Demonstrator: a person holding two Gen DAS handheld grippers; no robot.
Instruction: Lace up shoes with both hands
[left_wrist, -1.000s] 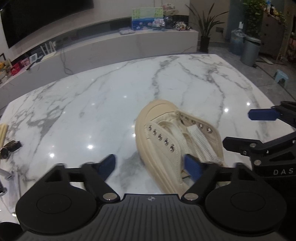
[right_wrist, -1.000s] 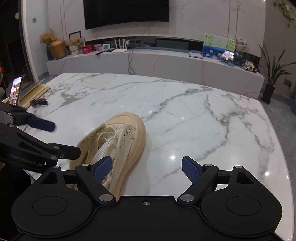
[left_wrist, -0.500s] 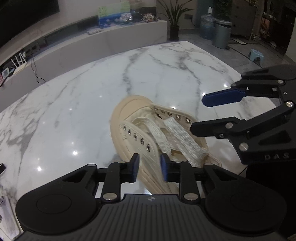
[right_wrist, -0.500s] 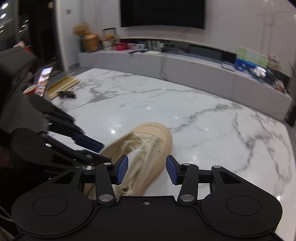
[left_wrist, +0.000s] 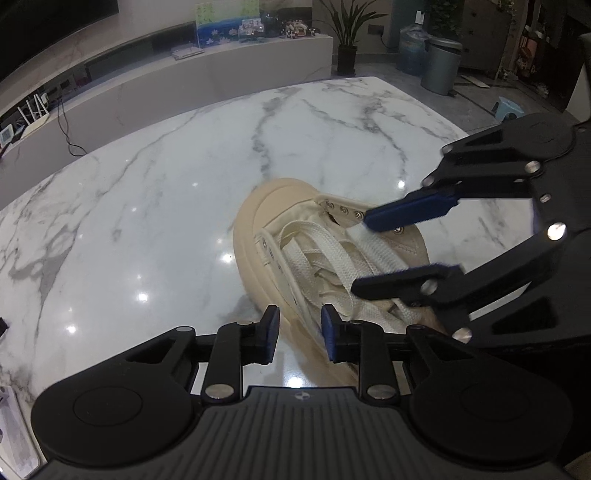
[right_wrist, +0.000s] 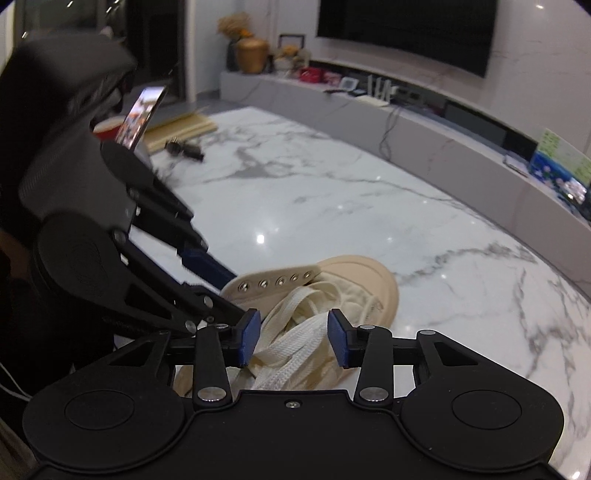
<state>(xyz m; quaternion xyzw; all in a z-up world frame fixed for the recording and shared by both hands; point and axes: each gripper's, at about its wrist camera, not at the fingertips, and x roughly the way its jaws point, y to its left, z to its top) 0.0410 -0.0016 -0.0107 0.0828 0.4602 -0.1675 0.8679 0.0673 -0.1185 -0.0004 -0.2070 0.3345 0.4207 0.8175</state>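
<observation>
Broadly, the white grey-veined marble table (left_wrist: 155, 206) carries the cream canvas low-top shoe (left_wrist: 258, 236) near its front edge, toe pointing away. Wide off-white flat laces (left_wrist: 325, 243) lie loose and bunched over the tongue between two rows of metal eyelets (right_wrist: 277, 282); how many eyelets are threaded cannot be told. Both tools seem to be closing in on lace strands, so the next move calls for a clean pinch of one strand. The right gripper (right_wrist: 291, 338) reaches over the lace pile, its blue pads apart with lace between them. The left gripper (left_wrist: 298, 334) hovers low at the shoe's near side, pads narrowly apart, straddling the eyelet edge, holding nothing.
</observation>
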